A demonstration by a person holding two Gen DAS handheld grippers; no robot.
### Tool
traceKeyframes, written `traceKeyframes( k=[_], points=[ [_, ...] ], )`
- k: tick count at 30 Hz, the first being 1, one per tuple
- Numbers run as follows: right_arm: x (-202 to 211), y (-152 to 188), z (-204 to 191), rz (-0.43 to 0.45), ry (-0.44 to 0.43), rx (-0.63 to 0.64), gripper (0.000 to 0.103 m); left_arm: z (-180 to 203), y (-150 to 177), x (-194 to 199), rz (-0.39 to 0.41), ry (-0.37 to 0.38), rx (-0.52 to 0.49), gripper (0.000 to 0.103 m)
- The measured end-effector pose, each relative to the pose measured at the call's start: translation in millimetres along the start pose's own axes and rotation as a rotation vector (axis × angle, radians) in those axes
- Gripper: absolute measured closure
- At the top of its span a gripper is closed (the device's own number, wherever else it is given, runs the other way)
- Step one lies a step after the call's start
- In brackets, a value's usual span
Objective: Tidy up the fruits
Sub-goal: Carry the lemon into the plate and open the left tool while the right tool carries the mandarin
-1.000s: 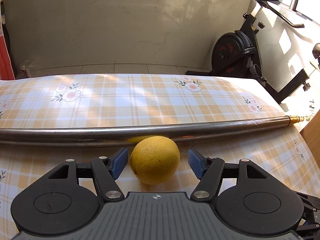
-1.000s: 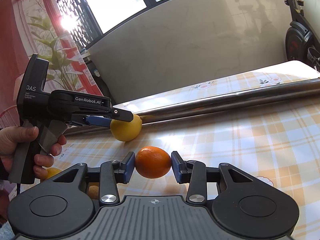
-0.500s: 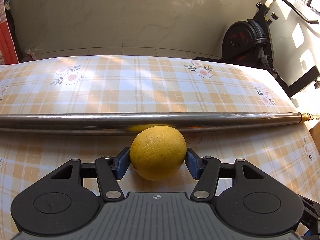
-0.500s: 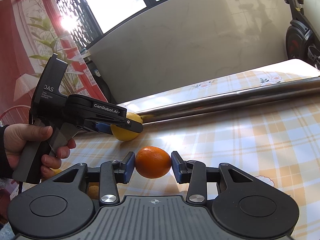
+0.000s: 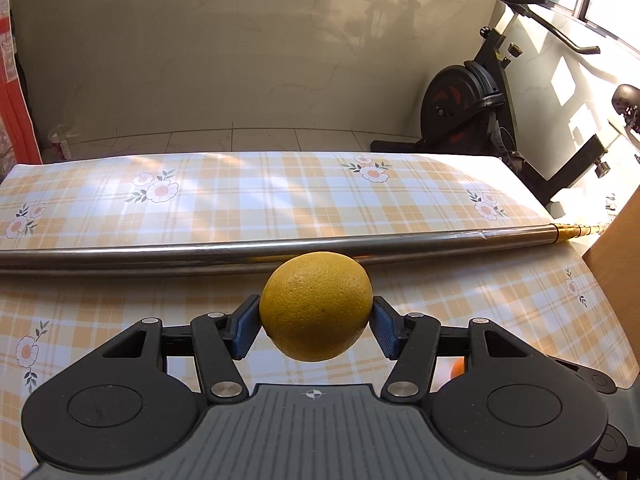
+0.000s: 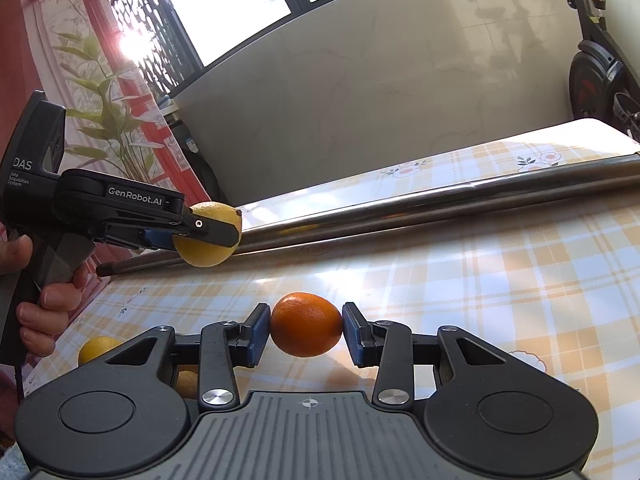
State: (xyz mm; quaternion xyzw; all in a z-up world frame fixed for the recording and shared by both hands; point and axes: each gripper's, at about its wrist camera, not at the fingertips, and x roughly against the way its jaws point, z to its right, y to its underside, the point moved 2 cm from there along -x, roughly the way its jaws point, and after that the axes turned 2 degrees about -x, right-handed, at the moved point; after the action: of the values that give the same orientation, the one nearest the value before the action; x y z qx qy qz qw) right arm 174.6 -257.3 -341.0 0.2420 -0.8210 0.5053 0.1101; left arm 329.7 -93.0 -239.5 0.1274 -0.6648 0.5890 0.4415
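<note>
My left gripper [image 5: 316,322] is shut on a large yellow citrus fruit [image 5: 316,304], its blue pads pressing both sides, and the fruit hangs clear above the checked tablecloth [image 5: 240,200]. From the right wrist view the same yellow fruit [image 6: 208,236] shows lifted in the left gripper [image 6: 204,236], held by a person's hand [image 6: 44,308] at the left. My right gripper [image 6: 306,330] is shut on a small orange [image 6: 306,328], just above the cloth.
A long steel pole [image 5: 200,254] lies across the table beyond both fruits. Another yellow fruit [image 6: 98,348] rests at the table's near left, with more partly hidden under my right gripper. An exercise bike [image 5: 480,108] stands past the far right edge. A wooden panel [image 5: 616,248] rises on the right.
The left gripper's jaws closed on the yellow fruit, then lifted it off the cloth and away from the pole. The right gripper with the orange has kept still.
</note>
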Motion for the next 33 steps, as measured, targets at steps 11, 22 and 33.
traceKeyframes(
  k=[11,22,33],
  points=[
    [18,4,-33,-0.009,0.025,0.009,0.067,16,59,84,0.051,0.032,-0.087,0.042],
    [60,11,-82,0.003,0.020,0.007,0.067,18,112,103,0.017,0.103,-0.088,0.042],
    [85,26,-95,-0.013,0.042,0.021,0.067,22,138,86,-0.046,0.118,-0.123,0.042]
  ],
)
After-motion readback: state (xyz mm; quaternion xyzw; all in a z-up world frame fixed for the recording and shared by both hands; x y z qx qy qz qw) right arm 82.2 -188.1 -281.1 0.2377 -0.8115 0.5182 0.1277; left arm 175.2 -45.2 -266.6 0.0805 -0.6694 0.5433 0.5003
